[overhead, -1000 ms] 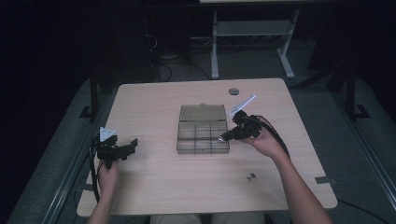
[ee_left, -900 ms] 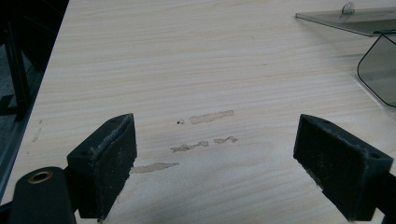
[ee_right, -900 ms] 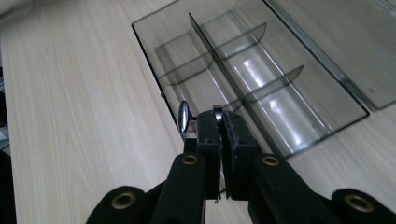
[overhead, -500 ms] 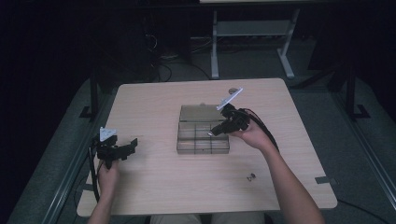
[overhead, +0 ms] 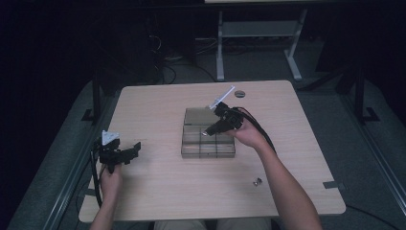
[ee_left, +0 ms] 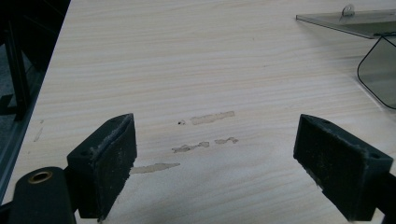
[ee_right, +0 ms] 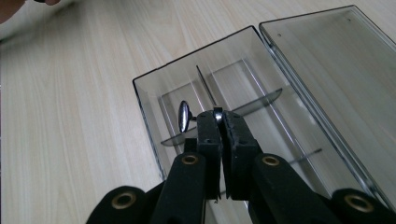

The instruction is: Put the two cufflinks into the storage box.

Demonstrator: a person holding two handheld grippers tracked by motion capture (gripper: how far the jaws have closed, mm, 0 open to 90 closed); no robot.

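Note:
A clear smoky plastic compartment box (overhead: 208, 149) lies mid-table with its lid (overhead: 197, 115) folded open on the far side. My right gripper (overhead: 211, 130) hovers over the box's middle compartments. In the right gripper view it (ee_right: 219, 117) is shut on a small shiny metal piece with a round flat head (ee_right: 184, 116), held above a divided compartment of the box (ee_right: 154, 100). My left gripper (overhead: 134, 148) rests at the table's left, open, with nothing between its jaws (ee_left: 215, 158); bare wood lies under them.
A small metal piece (overhead: 257, 181) lies on the table near the front right. A dark round object (overhead: 239, 94) sits near the far edge. The box's corner (ee_left: 379, 79) and lid (ee_left: 348, 21) appear far off in the left gripper view.
My right gripper has moved leftward from the box's right edge to above its middle, still shut on the small metal piece. The left gripper has stayed put.

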